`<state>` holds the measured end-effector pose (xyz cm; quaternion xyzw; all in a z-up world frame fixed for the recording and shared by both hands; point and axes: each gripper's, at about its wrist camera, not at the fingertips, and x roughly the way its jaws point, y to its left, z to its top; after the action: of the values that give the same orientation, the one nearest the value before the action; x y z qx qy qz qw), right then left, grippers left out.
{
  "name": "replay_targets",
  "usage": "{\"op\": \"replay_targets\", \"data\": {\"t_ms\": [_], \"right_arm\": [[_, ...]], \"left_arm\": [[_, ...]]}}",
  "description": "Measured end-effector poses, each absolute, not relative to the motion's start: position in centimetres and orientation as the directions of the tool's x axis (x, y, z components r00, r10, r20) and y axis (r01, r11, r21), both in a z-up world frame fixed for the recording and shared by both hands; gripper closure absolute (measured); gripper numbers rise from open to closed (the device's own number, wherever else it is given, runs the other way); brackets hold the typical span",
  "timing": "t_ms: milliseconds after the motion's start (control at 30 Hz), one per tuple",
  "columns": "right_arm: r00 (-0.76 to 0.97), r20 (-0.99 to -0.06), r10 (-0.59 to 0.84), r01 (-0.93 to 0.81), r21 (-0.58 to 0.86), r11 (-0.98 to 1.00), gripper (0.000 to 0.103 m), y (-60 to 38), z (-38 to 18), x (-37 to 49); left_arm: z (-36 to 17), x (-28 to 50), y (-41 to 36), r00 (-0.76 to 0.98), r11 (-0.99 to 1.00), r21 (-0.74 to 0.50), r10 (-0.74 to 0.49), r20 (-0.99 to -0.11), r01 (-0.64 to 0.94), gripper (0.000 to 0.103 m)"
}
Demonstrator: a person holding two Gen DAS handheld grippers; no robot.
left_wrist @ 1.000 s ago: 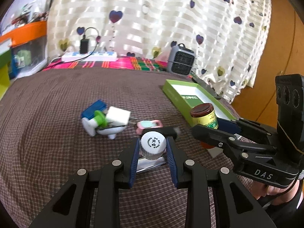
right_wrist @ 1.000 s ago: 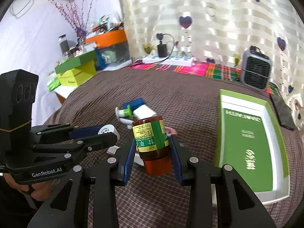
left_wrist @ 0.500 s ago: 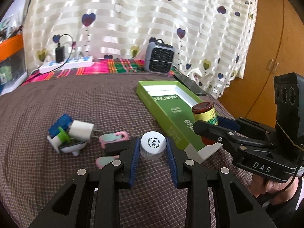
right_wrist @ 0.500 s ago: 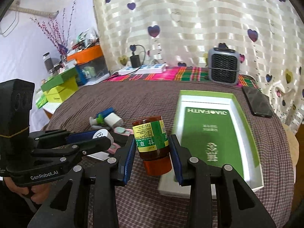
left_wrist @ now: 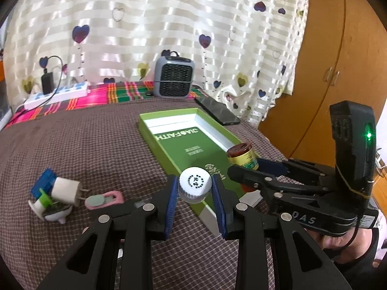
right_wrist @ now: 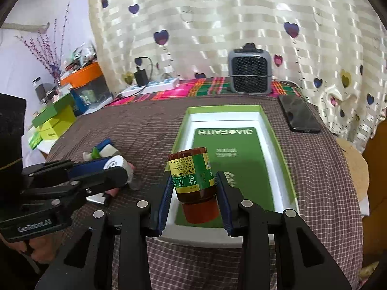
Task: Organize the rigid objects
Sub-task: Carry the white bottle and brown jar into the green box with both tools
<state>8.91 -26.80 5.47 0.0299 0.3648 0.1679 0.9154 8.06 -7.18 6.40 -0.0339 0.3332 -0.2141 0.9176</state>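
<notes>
My left gripper point(left_wrist: 194, 188) is shut on a small white bottle point(left_wrist: 195, 186) with a printed round cap, held above the near left rim of the green box point(left_wrist: 167, 142). My right gripper point(right_wrist: 194, 186) is shut on a brown jar point(right_wrist: 193, 181) with a green and yellow label, tilted over the near end of the same green box point(right_wrist: 278, 145). In the left wrist view the right gripper point(left_wrist: 244, 166) and the brown jar point(left_wrist: 241, 155) sit just right of the white bottle. The left gripper point(right_wrist: 121, 169) with the white bottle point(right_wrist: 115, 163) appears at the left of the right wrist view.
A white plug, blue block and small white-green toy point(left_wrist: 55, 193) lie in a heap on the brown checked cloth, beside a pink clip point(left_wrist: 104, 199). A black phone point(right_wrist: 298, 116), a grey fan heater point(right_wrist: 249, 72) and a power strip point(left_wrist: 56, 95) stand at the back. Stacked boxes point(right_wrist: 53, 120) are at the left.
Both grippers have carried their loads to the right, from beside the heap of small objects to over the near end of the green box. Neither grip has altered.
</notes>
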Motion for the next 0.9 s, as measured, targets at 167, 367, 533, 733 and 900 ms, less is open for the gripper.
{"op": "replay_targets", "data": {"t_ms": [167,367,533,733,900], "right_arm": [[0.668,-0.687,0.285,-0.243,0.161,0.957,0.066,-27.7,4.7,9.6],[0.651,-0.720,0.239,-0.198,0.142,0.970,0.066,-28.8,3.8,10.2],[0.640,-0.740,0.207,-0.169,0.127,0.977,0.066,-29.4,3.2,10.7],[0.627,-0.754,0.196,-0.157,0.124,0.980,0.066,-29.7,2.5,11.1],[0.627,-0.756,0.187,-0.142,0.125,0.982,0.066,-29.9,2.3,11.2]], "left_arm": [[6.1,8.8,-8.6,0.672,0.895,-0.209,-0.435,-0.599,0.394,0.076],[4.9,10.0,-10.2,0.632,0.876,-0.216,-0.464,-0.621,0.430,0.076],[4.4,10.4,-10.8,0.622,0.873,-0.212,-0.466,-0.630,0.439,0.075],[3.8,11.0,-11.2,0.617,0.880,-0.196,-0.447,-0.648,0.431,0.075],[3.5,11.3,-11.6,0.622,0.885,-0.174,-0.431,-0.654,0.431,0.075]]}}
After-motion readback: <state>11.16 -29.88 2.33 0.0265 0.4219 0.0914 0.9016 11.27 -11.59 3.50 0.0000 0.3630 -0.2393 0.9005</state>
